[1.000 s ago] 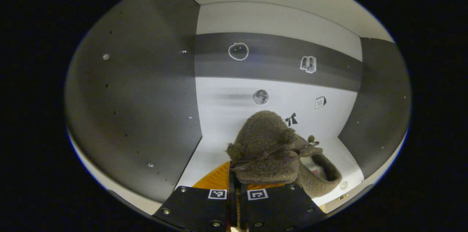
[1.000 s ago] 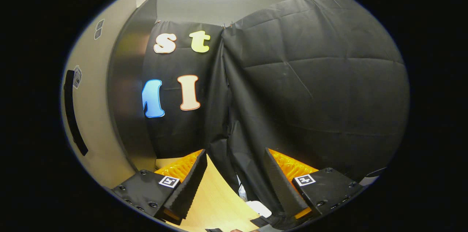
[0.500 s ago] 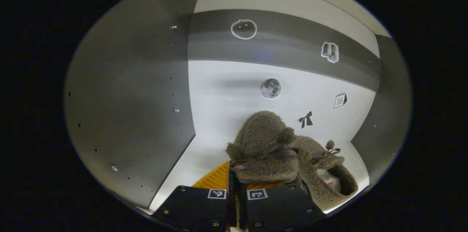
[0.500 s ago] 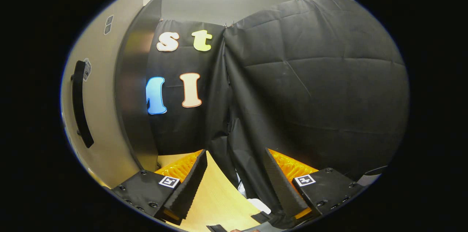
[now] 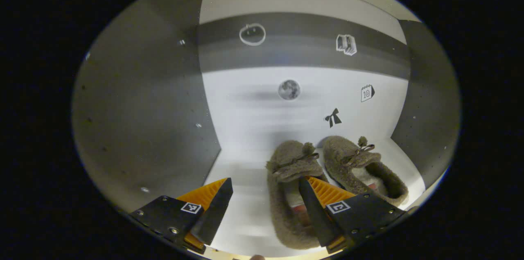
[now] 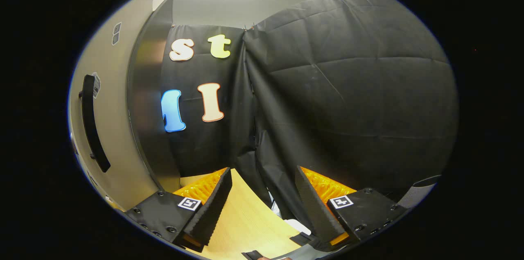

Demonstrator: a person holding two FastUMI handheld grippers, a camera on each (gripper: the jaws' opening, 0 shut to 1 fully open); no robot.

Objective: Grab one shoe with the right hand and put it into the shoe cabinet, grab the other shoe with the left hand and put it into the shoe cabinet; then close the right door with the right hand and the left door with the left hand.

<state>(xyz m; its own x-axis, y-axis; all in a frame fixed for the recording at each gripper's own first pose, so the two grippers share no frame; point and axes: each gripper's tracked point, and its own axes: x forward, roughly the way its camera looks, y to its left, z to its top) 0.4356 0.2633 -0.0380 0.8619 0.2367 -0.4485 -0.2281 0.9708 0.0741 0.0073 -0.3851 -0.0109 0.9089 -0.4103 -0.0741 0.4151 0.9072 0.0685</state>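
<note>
Both brown slippers [image 5: 327, 170] lie side by side on the white cabinet floor [image 5: 241, 170]. Left tongs [image 5: 264, 206] and right tongs [image 6: 262, 206] are apart, holding nothing; a wooden bench [image 6: 245, 223] lies under the right ones.

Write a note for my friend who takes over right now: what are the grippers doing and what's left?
Left gripper: open, holds nothing, in front of the near shoe.
Right gripper: open, holds nothing, near the right door and its handle.
Both shoes lie side by side in the cabinet; far shoe on the right.
Done: shoes stowed.
Left: close the right door, then the left.
</note>
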